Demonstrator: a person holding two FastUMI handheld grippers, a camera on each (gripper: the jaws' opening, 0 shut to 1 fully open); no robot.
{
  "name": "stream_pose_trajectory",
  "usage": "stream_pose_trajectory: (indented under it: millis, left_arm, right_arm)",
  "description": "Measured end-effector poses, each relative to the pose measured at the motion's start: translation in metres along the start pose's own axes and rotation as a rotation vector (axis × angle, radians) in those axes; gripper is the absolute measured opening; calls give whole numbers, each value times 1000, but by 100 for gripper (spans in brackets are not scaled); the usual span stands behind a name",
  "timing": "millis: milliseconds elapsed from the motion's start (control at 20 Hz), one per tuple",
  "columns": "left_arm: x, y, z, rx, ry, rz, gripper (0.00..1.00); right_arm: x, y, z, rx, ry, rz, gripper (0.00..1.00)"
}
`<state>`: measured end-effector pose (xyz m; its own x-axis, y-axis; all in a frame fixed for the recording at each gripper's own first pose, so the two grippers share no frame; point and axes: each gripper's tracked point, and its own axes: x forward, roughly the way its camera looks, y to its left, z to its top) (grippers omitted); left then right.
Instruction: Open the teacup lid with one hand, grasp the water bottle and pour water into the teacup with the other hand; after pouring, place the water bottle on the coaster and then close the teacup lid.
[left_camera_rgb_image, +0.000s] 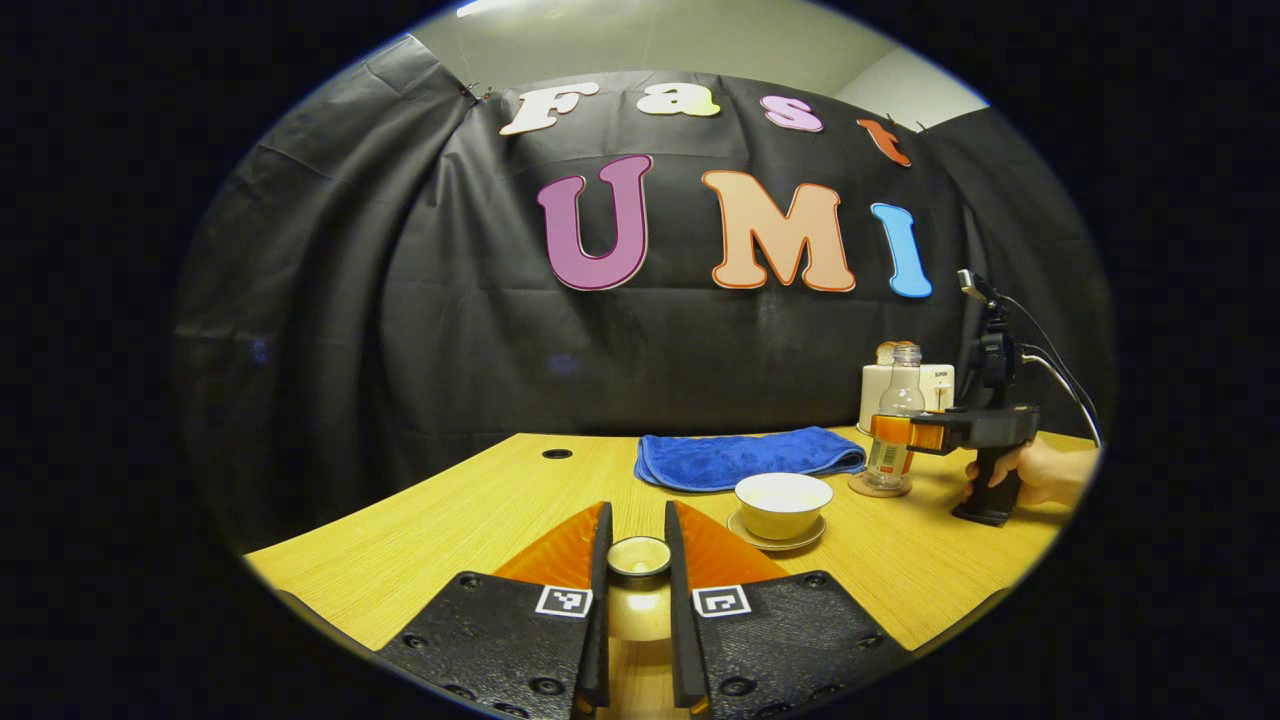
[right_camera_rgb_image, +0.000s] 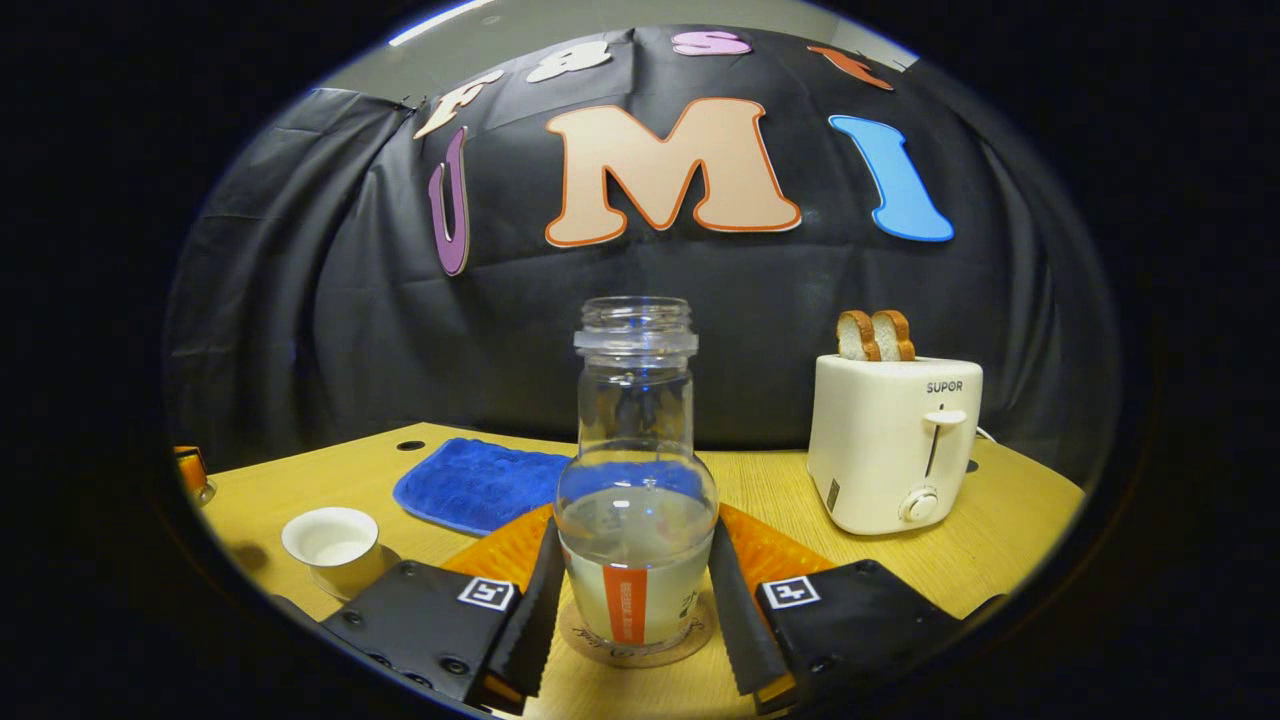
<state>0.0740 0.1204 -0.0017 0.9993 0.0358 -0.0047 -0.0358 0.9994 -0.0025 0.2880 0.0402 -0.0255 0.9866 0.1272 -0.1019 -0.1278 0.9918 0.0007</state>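
Observation:
My left gripper (left_camera_rgb_image: 637, 512) is shut on the small cream teacup lid (left_camera_rgb_image: 640, 560), held low over the table's near edge. The open white teacup (left_camera_rgb_image: 783, 503) (right_camera_rgb_image: 331, 540) stands on its saucer (left_camera_rgb_image: 775, 543), to the right of the lid. The clear water bottle (right_camera_rgb_image: 636, 500) (left_camera_rgb_image: 900, 420), uncapped and partly filled, stands upright on the round coaster (right_camera_rgb_image: 640, 645) (left_camera_rgb_image: 880, 488). My right gripper (right_camera_rgb_image: 635, 525) (left_camera_rgb_image: 905, 432) is shut on the bottle's lower body, a finger against each side. A hand (left_camera_rgb_image: 1045, 472) holds that gripper.
A folded blue cloth (left_camera_rgb_image: 745, 458) (right_camera_rgb_image: 480, 485) lies behind the cup. A cream toaster (right_camera_rgb_image: 893, 450) (left_camera_rgb_image: 935, 385) with two bread slices stands at the back right. The wooden table (left_camera_rgb_image: 480, 520) has a cable hole (left_camera_rgb_image: 557, 454) at the back left.

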Motion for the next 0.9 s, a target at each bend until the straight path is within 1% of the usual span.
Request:
stream_pose_trajectory:
  millis: [100,300,350,500,550,600,900]
  left_arm:
    - [0,0,0,0,0,1,22]
    - [1,1,-1,-1,0,4,22]
    - [1,0,-1,0,1,4,22]
    - [1,-1,0,0,0,3,22]
    - [0,-1,0,0,-1,3,22]
    - [1,-1,0,0,0,3,22]
    - [2,-3,0,0,0,2,22]
  right_arm:
    - [-2,1,2,-17,-7,-3,75]
    - [-1,-4,0,-5,-4,-26,82]
    - [-3,-3,0,-10,-6,-29,82]
    - [-3,-5,1,-14,-15,-45,92]
    - [-4,-5,1,-10,-19,-49,92]
    - [-6,-5,3,-8,-23,-48,98]
    - [-20,-1,6,-4,-55,-39,98]
